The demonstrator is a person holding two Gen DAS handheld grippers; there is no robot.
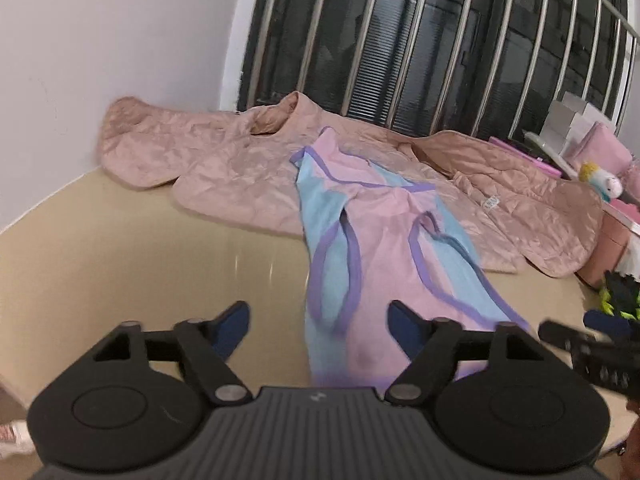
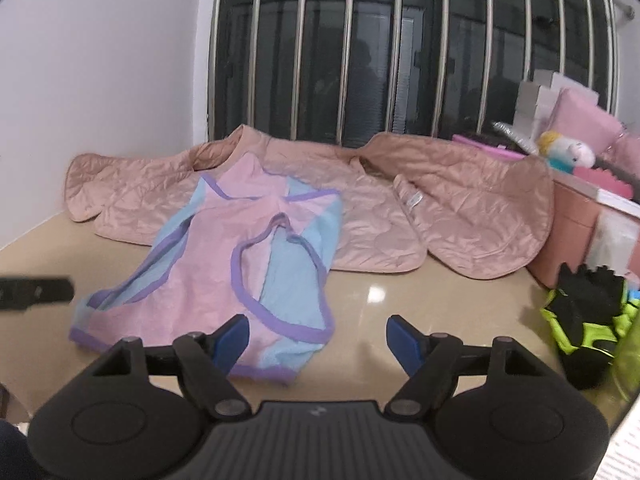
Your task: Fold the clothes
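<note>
My left claw (image 1: pixel 318 322) and right claw (image 2: pixel 316 338) both gape wide, empty. The vest (image 2: pixel 224 276) lies flat on the surface (image 2: pixel 400 300), near end under me. It looks light and floppy; I'd pinch its near hem corners.

Beige glossy desk (image 2: pixel 420 304) against a white wall (image 2: pixel 100 80). Dark window behind vertical metal bars (image 2: pixel 396 60). Right edge: pink boxes (image 2: pixel 572 236), white boxes (image 2: pixel 538 100), small plush toy (image 2: pixel 564 150), and a black-and-neon-yellow item (image 2: pixel 584 316), identity unclear.
</note>
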